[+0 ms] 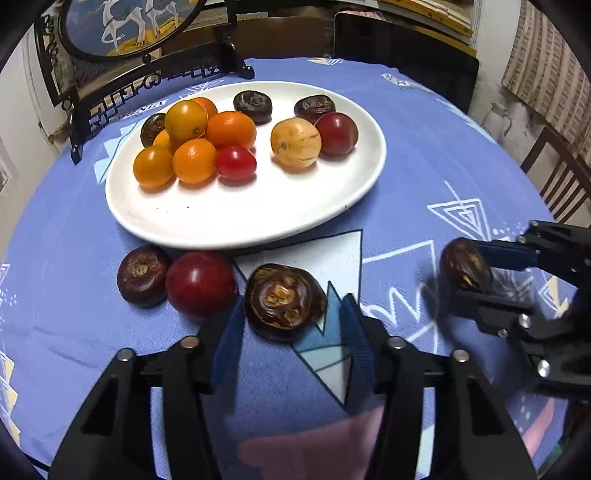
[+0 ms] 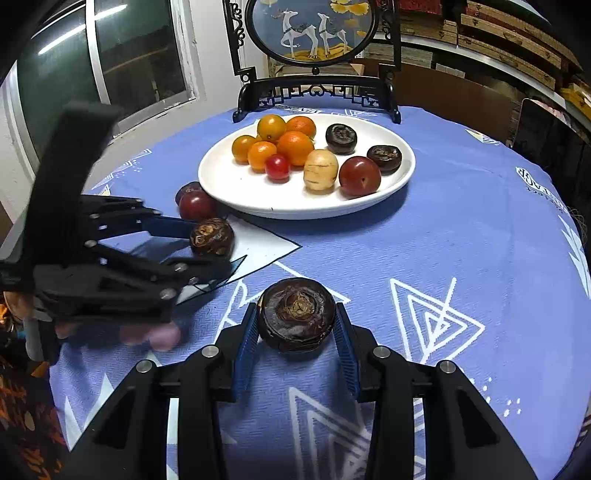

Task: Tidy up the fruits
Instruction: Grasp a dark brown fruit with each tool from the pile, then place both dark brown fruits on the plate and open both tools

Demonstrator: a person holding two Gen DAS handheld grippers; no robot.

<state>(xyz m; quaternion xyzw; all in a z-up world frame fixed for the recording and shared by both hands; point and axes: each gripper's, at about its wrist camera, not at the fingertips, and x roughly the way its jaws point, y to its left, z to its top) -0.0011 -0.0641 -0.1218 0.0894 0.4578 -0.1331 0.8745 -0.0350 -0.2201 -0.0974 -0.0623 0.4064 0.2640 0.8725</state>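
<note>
A dark water chestnut (image 1: 284, 306) lies on the blue tablecloth in front of the white plate (image 1: 240, 221). My left gripper (image 1: 292, 297) is shut on it, blue pads at its sides. To its right my right gripper (image 1: 461, 271) is shut on a second water chestnut (image 2: 297, 319), held just over the cloth between both pads. The right wrist view shows the left gripper (image 2: 208, 245) with its chestnut (image 2: 212, 236). A red plum (image 1: 199, 282) and another chestnut (image 1: 142, 275) lie loose by the plate's near rim. The plate (image 2: 295, 206) carries several orange fruits, a small red tomato, a pale fruit, a plum and chestnuts.
A black-framed deer screen (image 2: 314, 33) stands behind the plate at the table's far edge. A wooden chair (image 1: 554, 177) is off the table's right side. A person's fingers (image 2: 155, 336) hold the left gripper. Bare cloth stretches right of the plate.
</note>
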